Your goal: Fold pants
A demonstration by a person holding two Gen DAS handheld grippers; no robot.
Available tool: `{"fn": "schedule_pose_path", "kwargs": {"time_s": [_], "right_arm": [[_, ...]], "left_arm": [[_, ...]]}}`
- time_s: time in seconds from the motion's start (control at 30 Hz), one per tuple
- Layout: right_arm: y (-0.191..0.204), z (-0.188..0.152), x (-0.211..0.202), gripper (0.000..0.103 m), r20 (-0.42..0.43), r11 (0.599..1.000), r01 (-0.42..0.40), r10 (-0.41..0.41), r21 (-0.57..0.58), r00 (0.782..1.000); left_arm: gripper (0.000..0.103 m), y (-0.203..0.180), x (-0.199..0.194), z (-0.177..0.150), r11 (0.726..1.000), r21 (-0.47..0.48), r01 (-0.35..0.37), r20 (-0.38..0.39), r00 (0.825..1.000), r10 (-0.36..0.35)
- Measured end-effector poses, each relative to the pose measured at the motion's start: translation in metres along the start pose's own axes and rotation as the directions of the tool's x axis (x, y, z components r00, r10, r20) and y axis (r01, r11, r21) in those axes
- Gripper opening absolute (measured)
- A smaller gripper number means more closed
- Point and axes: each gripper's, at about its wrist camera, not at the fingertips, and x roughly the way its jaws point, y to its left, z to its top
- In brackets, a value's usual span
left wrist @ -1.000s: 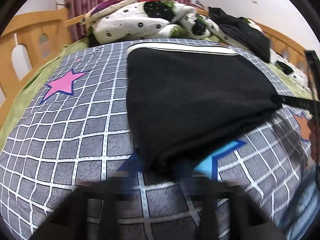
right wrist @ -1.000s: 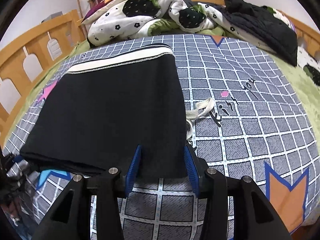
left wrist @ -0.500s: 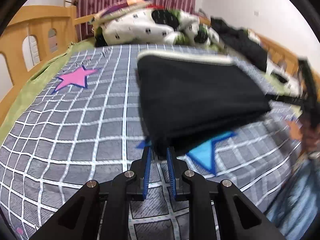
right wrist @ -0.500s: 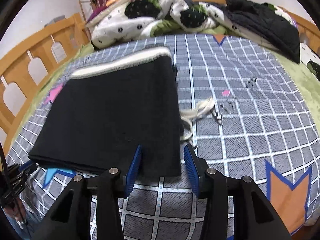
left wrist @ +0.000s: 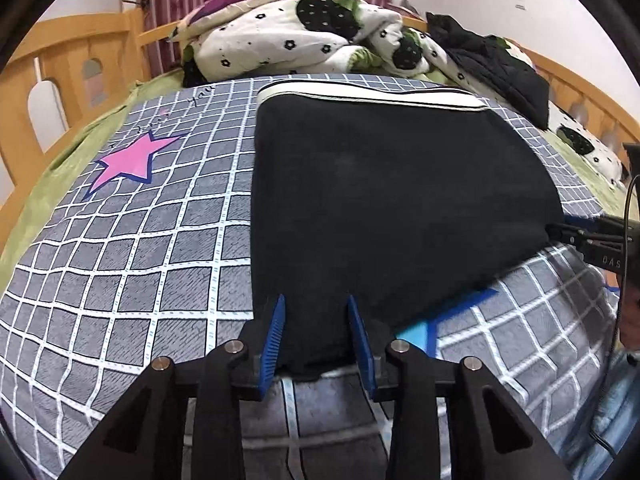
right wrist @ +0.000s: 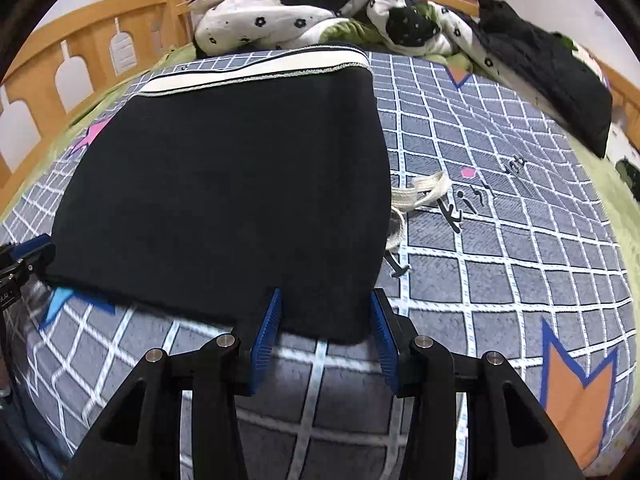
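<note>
Black pants [left wrist: 384, 200], folded into a rough square, lie flat on a grey checked bedsheet [left wrist: 132, 248] with white grid lines.

Edges and room:
- Wooden bed rail [left wrist: 68, 76] runs along the left side; a second stretch of rail [right wrist: 624, 92] shows far right.
- Rumpled white floral duvet [left wrist: 288, 40] is heaped at the far end, with a black jacket [right wrist: 548, 68] beside it on the right.
- Bare sheet lies left of the pants around a pink star print [left wrist: 128, 160], and a wider bare stretch lies to their right, marked with printed lettering and an orange star [right wrist: 576, 384].
- Cream drawstring [right wrist: 416, 196] trails out from the right edge of the pants onto the sheet.

Pants orientation:
- White waistband [left wrist: 368, 94] at the far edge, facing the duvet.
- Folded near edge faces the cameras. Length and width look about alike, so I cannot tell the long axis.

Tongs:
- Left gripper [left wrist: 316, 336]: jaws opening, blue pads partly apart, straddling the near left corner of the pants. Cloth sits between the pads; neither pad visibly presses it.
- Right gripper [right wrist: 324, 336]: jaws moderately apart, straddling the near right corner. Cloth edge lies between the pads with clear gaps either side, not pinched.
- Each gripper shows at the edge of the other's view, at opposite near corners.
</note>
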Motion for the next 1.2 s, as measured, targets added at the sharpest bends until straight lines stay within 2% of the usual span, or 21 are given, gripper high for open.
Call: {"fn": "schedule_pose_path", "kwargs": {"time_s": [0.07,0.13,0.2,0.23,0.3,0.37,0.53,0.57,0.63,0.7,0.73,0.83,0.87,0.9,0.93,1.0,1.1,1.2], "right_arm": [[-0.002,0.002,-0.014,0.044,0.023,1.0,-0.014,0.015,-0.018,1.0],[-0.011,0.009,-0.03,0.044,0.075,0.998,-0.061,0.059,0.027,0.995],[-0.019,0.021,-0.042,0.044,0.147,0.989,-0.122,0.108,0.083,0.983],[-0.021,0.03,-0.044,0.044,0.18,0.984,-0.145,0.126,0.1,0.976],[-0.019,0.05,-0.041,0.045,0.228,0.985,-0.136,0.109,0.107,0.968],[-0.01,0.078,-0.033,0.044,0.276,0.992,-0.088,0.061,0.087,0.959],[0.008,0.145,-0.005,0.044,0.312,0.998,-0.029,0.009,0.057,0.95],[0.01,0.156,0.001,0.044,0.31,0.999,-0.022,0.005,0.049,0.951],[0.009,0.176,0.024,0.044,0.254,0.999,-0.027,0.017,0.036,0.967],[0.007,0.179,0.042,0.042,0.223,0.996,-0.081,0.07,0.039,0.972],[0.005,0.18,0.05,0.042,0.218,0.996,-0.078,0.069,0.037,0.974],[0.008,0.179,0.081,0.039,0.179,1.0,0.023,-0.021,-0.009,0.984],[0.005,0.178,0.094,0.039,0.147,0.999,0.048,-0.047,-0.003,0.988],[0.001,0.177,0.103,0.039,0.123,0.999,0.044,-0.045,0.01,0.991],[-0.006,0.176,0.107,0.04,0.115,0.999,0.005,-0.009,0.038,0.993],[-0.018,0.175,0.108,0.04,0.115,0.996,-0.044,0.034,0.082,0.993],[-0.023,0.171,0.109,0.04,0.13,0.993,-0.069,0.057,0.095,0.99],[-0.027,0.169,0.11,0.04,0.136,0.991,-0.083,0.068,0.107,0.988]], "left_arm": [[0.035,0.01,-0.005,0.007,0.997,-0.055,0.05,-0.006,0.999,-0.05],[0.035,0.023,-0.009,0.019,0.988,-0.131,0.088,0.009,0.996,-0.087],[0.036,0.026,-0.009,0.037,0.986,-0.149,0.078,0.036,0.997,-0.073],[0.041,0.025,-0.007,0.047,0.988,-0.139,0.065,0.042,0.997,-0.06],[0.044,0.023,0.001,0.074,0.994,-0.105,0.036,0.05,0.998,-0.031],[0.044,0.021,0.008,0.099,0.997,-0.076,0.022,0.074,0.997,-0.016],[0.044,0.011,0.038,0.151,0.999,0.011,-0.036,0.123,0.992,0.034],[0.044,0.008,0.046,0.158,0.999,0.024,-0.037,0.128,0.991,0.034],[0.044,0.004,0.063,0.171,0.999,0.044,-0.018,0.138,0.99,0.011],[0.044,0.002,0.081,0.179,0.999,0.049,0.001,0.137,0.991,-0.008],[0.044,0.001,0.091,0.182,0.998,0.06,0.0,0.123,0.992,-0.007],[0.047,0.005,0.125,0.177,0.997,0.062,-0.052,0.079,0.996,0.047],[0.048,0.011,0.137,0.174,0.998,0.034,-0.046,0.05,0.998,0.044],[0.048,0.016,0.141,0.173,1.0,0.001,-0.024,0.038,0.999,0.024],[0.048,0.021,0.142,0.171,0.999,-0.037,0.003,0.044,0.999,-0.001],[0.048,0.016,0.141,0.171,1.0,-0.02,-0.015,0.048,0.999,0.016],[0.048,0.008,0.141,0.169,0.999,0.002,-0.04,0.058,0.998,0.04],[0.049,0.009,0.141,0.17,1.0,-0.003,-0.031,0.058,0.998,0.031]]}}
